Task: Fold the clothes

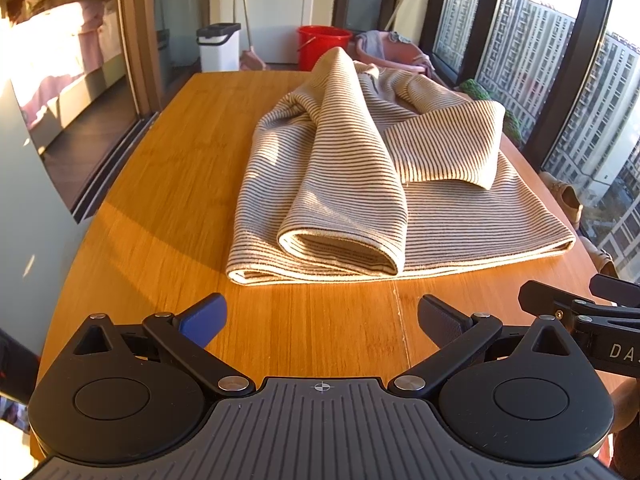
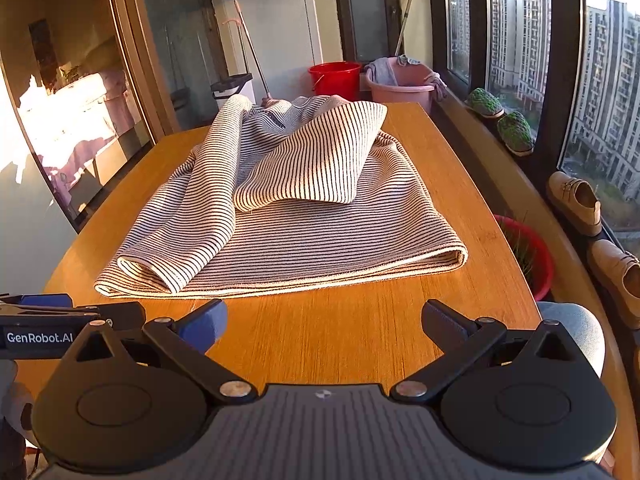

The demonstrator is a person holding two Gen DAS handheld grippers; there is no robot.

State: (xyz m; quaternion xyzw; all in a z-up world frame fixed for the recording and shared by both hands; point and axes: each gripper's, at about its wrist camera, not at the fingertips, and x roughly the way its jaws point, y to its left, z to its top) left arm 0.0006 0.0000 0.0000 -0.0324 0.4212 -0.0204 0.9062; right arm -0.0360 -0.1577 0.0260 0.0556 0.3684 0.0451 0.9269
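Note:
A striped beige long-sleeve shirt [image 1: 360, 184] lies on the wooden table [image 1: 168, 184], with both sleeves folded over the body. It also shows in the right wrist view [image 2: 304, 224]. My left gripper [image 1: 322, 322] is open and empty, above the table just in front of the shirt's near hem. My right gripper [image 2: 324, 326] is open and empty, also just short of the hem. The right gripper shows at the right edge of the left wrist view [image 1: 580, 312]. The left gripper shows at the left edge of the right wrist view [image 2: 60, 316].
A red bucket [image 2: 335, 78], a pink basin [image 2: 400, 86] and a white bin [image 1: 218, 48] stand beyond the table's far end. Shoes [image 2: 574, 200] and green slippers [image 2: 500, 118] sit on the window sill to the right. A red basin [image 2: 528, 256] is beside the table.

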